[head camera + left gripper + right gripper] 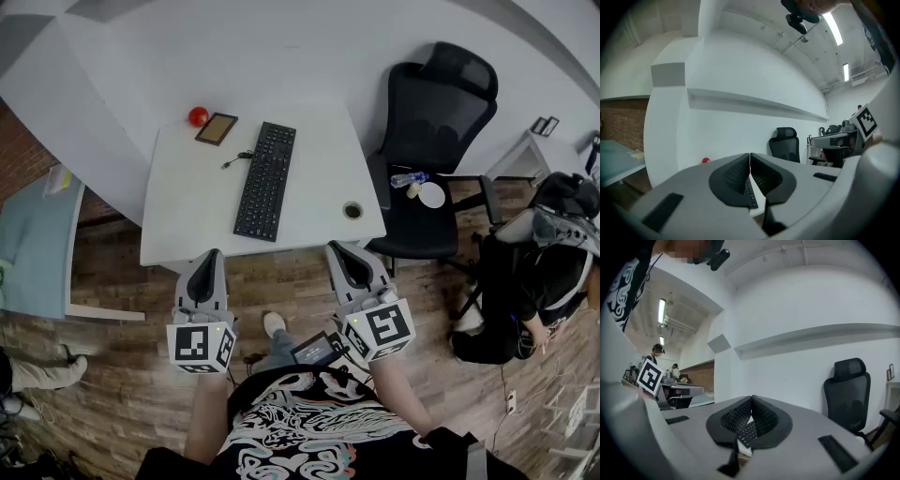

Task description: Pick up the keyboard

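A black keyboard (265, 180) lies lengthwise on the small white table (192, 216), its cable running off to the left. My left gripper (207, 258) hovers just off the table's near edge, shut and empty. My right gripper (340, 251) is held at the near right corner, also shut with nothing in it. Through the closed jaws of the left gripper (749, 157) I glimpse the keyboard (750, 193) ahead. The right gripper view likewise shows a slice of the keyboard (747, 432) beyond the right gripper (751, 401).
A red ball (198, 116) and a brown tablet-like slab (217, 128) sit at the table's far left. A round grommet hole (352, 210) is at the near right. A black office chair (433, 131) holding a bottle and plate stands right; a person (548, 272) crouches further right.
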{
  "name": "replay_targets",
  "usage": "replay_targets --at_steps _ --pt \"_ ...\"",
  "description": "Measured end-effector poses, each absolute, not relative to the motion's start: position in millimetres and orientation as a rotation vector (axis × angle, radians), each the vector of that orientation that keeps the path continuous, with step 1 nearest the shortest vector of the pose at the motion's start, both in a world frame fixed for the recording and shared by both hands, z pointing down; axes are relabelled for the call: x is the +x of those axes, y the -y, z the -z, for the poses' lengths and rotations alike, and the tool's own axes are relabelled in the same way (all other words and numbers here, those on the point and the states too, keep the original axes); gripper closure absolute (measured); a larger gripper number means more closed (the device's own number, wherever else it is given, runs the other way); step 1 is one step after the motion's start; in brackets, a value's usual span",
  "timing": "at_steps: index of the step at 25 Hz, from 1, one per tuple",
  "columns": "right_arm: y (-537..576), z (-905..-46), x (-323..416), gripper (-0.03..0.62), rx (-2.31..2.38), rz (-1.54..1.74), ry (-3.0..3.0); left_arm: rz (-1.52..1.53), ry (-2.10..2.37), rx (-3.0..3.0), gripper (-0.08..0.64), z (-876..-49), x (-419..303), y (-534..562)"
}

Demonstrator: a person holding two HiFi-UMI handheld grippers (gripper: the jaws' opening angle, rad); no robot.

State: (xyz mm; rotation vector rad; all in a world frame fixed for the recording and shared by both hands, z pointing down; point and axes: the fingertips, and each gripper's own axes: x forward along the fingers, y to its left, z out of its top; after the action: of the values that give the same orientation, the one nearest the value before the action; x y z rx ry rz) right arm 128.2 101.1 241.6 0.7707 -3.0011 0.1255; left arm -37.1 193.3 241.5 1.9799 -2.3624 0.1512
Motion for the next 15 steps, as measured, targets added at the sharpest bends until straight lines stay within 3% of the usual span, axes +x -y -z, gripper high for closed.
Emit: replay_targets --at_steps 7,15 --pt "-163.6 -250.8 212.5 0.563 0.77 -0.112 3.033 0.105 2.304 1.974 0.54 -249.8 55.2 -265.3" --pt "-198.1 -251.5 260.5 0.563 0.763 -0.114 3.031 0.034 2.286 1.994 0.54 -251.5 104.5 -289.6"
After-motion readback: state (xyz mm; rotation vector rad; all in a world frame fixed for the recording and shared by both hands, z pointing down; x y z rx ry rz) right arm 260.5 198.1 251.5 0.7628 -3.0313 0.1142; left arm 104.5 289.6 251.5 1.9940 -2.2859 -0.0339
